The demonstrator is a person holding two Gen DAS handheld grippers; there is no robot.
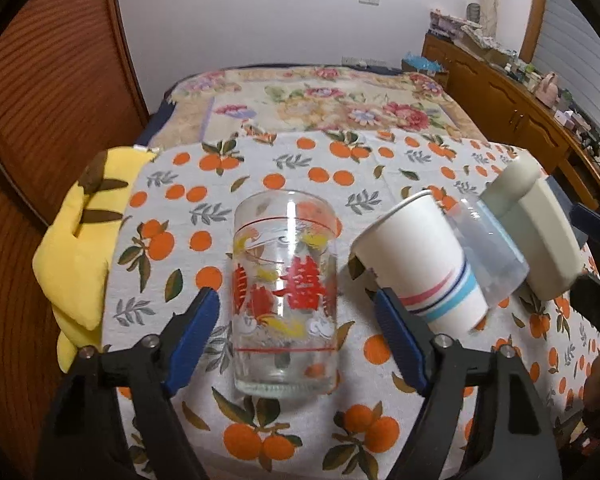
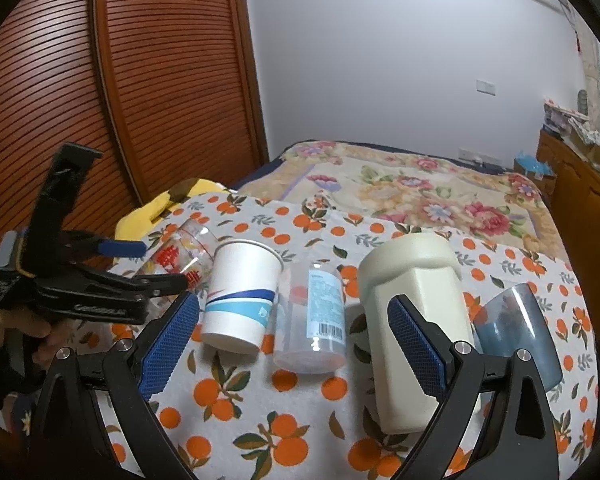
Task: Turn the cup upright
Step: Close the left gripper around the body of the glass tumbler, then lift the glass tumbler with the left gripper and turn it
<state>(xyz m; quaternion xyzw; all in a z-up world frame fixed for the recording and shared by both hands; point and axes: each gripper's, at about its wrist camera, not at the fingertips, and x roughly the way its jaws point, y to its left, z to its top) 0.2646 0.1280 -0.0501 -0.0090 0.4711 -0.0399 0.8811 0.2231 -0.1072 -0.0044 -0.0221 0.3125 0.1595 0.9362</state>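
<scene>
A clear glass cup with red and yellow print point(image 1: 286, 296) stands on the orange-patterned tablecloth point(image 1: 300, 432), centred between the fingers of my open left gripper point(image 1: 300, 332); the pads flank it with gaps on both sides. It also shows in the right wrist view point(image 2: 180, 256), behind the left gripper point(image 2: 100, 280). To its right stand a white paper cup point(image 1: 424, 264), a clear plastic cup point(image 1: 488, 252) and a cream plastic mug point(image 1: 540, 232), all mouth-down. My right gripper point(image 2: 296, 344) is open and empty, above the clear plastic cup point(image 2: 312, 320) and beside the cream mug point(image 2: 412, 320).
A grey translucent cup point(image 2: 516, 328) stands at the far right. A yellow plush toy point(image 1: 80, 240) lies at the table's left edge. A flowered bed point(image 1: 312, 100) lies beyond the table, a slatted wooden door point(image 2: 140, 100) at left, a cluttered wooden cabinet point(image 1: 512, 100) at right.
</scene>
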